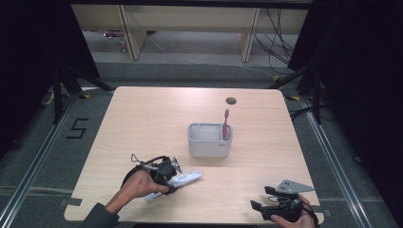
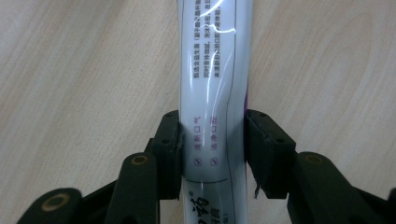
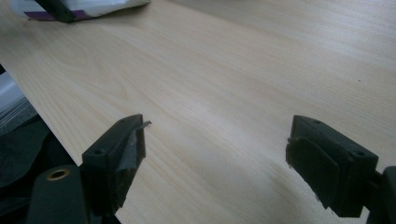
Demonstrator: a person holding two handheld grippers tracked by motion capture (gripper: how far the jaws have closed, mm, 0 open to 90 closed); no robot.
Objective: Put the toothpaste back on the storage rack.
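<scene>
Wooden table (image 1: 142, 118): grey holder (image 1: 209, 140) near centre, red toothbrush (image 1: 225, 124) upright inside. White toothpaste tube (image 2: 214, 93) lies flat near the front-left edge. Left gripper (image 2: 212, 140) is clamped across the tube's width, pads on both sides. Right gripper (image 3: 215, 149) rests idle, jaws apart, nothing between. Recommend a steady level lift, since squeezing harder risks buckling the tube.

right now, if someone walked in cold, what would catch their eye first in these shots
The white toothpaste tube lying near the table's front left edge, with the left gripper closed around its sides. Next, the grey holder at mid-table with a red toothbrush standing in its right end. The right gripper hangs open over bare wood at the front right.
</scene>
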